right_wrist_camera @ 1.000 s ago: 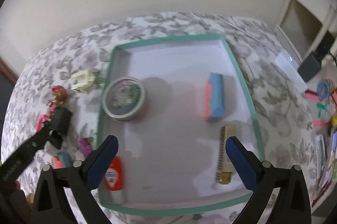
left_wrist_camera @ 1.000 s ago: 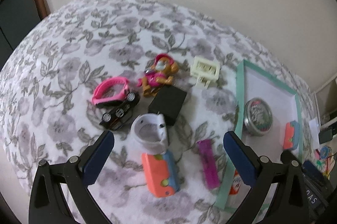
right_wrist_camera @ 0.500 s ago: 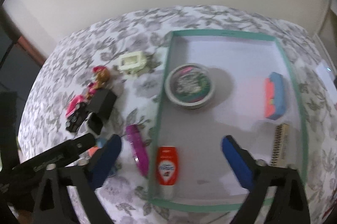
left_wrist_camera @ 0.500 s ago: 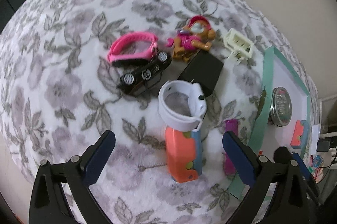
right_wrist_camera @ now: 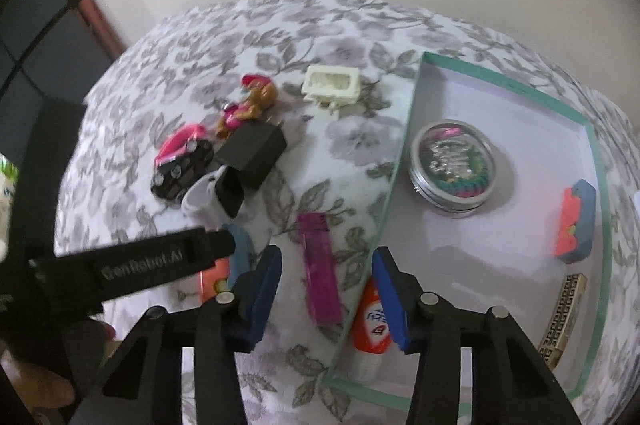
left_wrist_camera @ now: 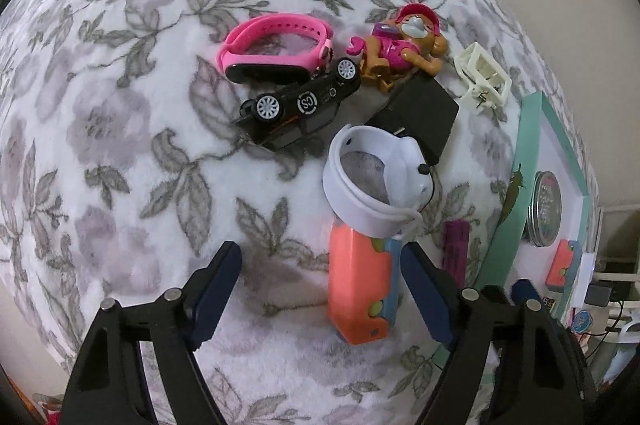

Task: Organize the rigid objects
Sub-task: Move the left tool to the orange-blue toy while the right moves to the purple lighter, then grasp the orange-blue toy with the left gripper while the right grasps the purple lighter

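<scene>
On the floral blanket lie an orange-and-blue block (left_wrist_camera: 362,289), a white watch band (left_wrist_camera: 374,177), a black box (left_wrist_camera: 420,115), a black toy car (left_wrist_camera: 298,105), a pink band (left_wrist_camera: 276,49), a toy dog (left_wrist_camera: 404,43), a cream frame (left_wrist_camera: 484,79) and a magenta lighter (right_wrist_camera: 320,265). My left gripper (left_wrist_camera: 324,289) is open, its jaws on either side of the near end of the orange-and-blue block. My right gripper (right_wrist_camera: 326,289) is open, with the lighter between its jaws. The green-rimmed tray (right_wrist_camera: 396,169) is on the right.
The tray holds a round tin (right_wrist_camera: 454,165), a second orange-and-blue block (right_wrist_camera: 578,221), a gold patterned bar (right_wrist_camera: 564,317) and a red-and-white tube (right_wrist_camera: 372,329). The left gripper's body (right_wrist_camera: 132,265) crosses the right wrist view. Clutter lies beyond the tray (left_wrist_camera: 600,289).
Both grippers moved left and lower toward the loose objects. The left one now straddles the orange-and-blue block; the right one left the tray and now straddles the lighter.
</scene>
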`<state>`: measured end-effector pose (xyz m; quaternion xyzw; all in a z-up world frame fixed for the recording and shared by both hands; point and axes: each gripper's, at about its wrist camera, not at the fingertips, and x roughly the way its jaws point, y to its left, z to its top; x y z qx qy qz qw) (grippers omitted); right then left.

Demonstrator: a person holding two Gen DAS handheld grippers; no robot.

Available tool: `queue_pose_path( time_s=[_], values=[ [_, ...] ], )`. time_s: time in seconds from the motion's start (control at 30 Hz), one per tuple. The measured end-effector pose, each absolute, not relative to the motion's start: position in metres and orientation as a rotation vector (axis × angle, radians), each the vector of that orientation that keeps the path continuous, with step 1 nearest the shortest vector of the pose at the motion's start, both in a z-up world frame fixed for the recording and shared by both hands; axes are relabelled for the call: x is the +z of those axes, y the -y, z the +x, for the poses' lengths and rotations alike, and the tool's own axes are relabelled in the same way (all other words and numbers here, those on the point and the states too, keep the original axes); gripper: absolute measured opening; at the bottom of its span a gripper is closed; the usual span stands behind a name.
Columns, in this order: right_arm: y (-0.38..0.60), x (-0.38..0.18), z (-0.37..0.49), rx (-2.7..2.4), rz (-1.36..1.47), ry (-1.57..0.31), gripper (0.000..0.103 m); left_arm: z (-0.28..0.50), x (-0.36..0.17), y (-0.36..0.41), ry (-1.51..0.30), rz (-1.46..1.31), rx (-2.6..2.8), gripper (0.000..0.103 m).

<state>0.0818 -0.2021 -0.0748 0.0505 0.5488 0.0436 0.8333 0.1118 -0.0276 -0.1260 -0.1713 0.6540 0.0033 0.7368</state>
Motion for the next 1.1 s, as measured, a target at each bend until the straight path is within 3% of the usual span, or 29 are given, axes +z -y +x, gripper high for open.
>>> queue_pose_path(
  time_s=[0.13, 0.57, 0.97, 1.1],
  values=[
    [0.191, -0.083, 0.083, 0.118, 0.074, -1.188, 0.042, 0.112, -0.125, 0.032, -1.444, -0.356, -0.013, 0.082],
    [0.186, -0.091, 0.083, 0.134, 0.056, -1.220, 0.042, 0.117, -0.123, 0.076, -1.440, -0.200, -0.033, 0.078],
    [0.181, -0.096, 0.086, 0.115, 0.032, -1.232, 0.042, 0.121, -0.112, 0.056, -1.425, -0.189, 0.011, 0.071],
    [0.173, -0.098, 0.089, 0.106, -0.009, -1.232, 0.042, 0.120, -0.109, 0.054, -1.425, -0.184, -0.010, 0.063]
  ],
)
